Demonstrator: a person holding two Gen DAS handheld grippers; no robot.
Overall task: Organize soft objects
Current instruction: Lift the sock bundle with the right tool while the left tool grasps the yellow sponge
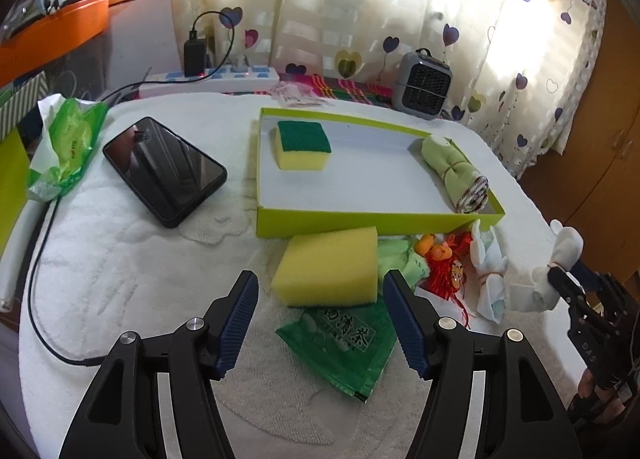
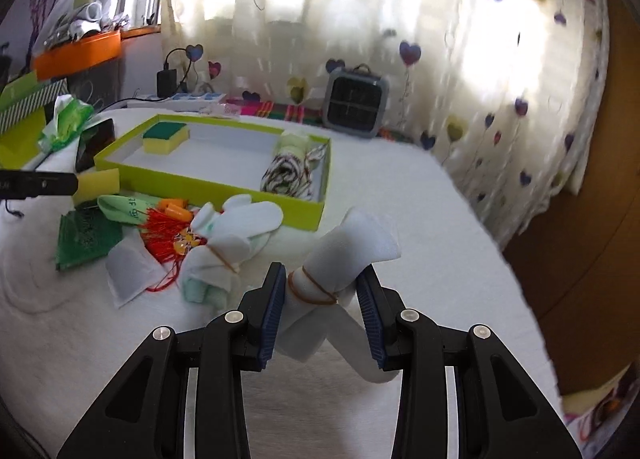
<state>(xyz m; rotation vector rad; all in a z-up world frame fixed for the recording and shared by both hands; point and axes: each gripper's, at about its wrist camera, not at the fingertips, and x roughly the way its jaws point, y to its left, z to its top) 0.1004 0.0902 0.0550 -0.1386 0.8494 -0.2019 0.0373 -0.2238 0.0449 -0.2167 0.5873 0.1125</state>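
My left gripper (image 1: 321, 281) is open, its two blue pads standing either side of a plain yellow sponge (image 1: 328, 265) on the white towel without touching it. My right gripper (image 2: 321, 274) is shut on a white sock bundle (image 2: 352, 243) tied with a rubber band and holds it above the towel. At the right edge of the left wrist view the same bundle (image 1: 536, 287) shows. A green tray (image 1: 360, 221) holds a green-topped sponge (image 1: 304, 145) and a rolled green cloth (image 1: 452, 167). A second white sock bundle (image 2: 228, 243) lies in front of the tray.
A red tassel (image 1: 444, 279), a green tea packet (image 1: 344, 343) and a white sachet (image 2: 128, 271) lie by the sponge. A black phone (image 1: 164, 169) and a green tissue pack (image 1: 68, 147) sit to the left. A power strip (image 1: 208, 81) and a grey heater (image 1: 422, 85) stand behind.
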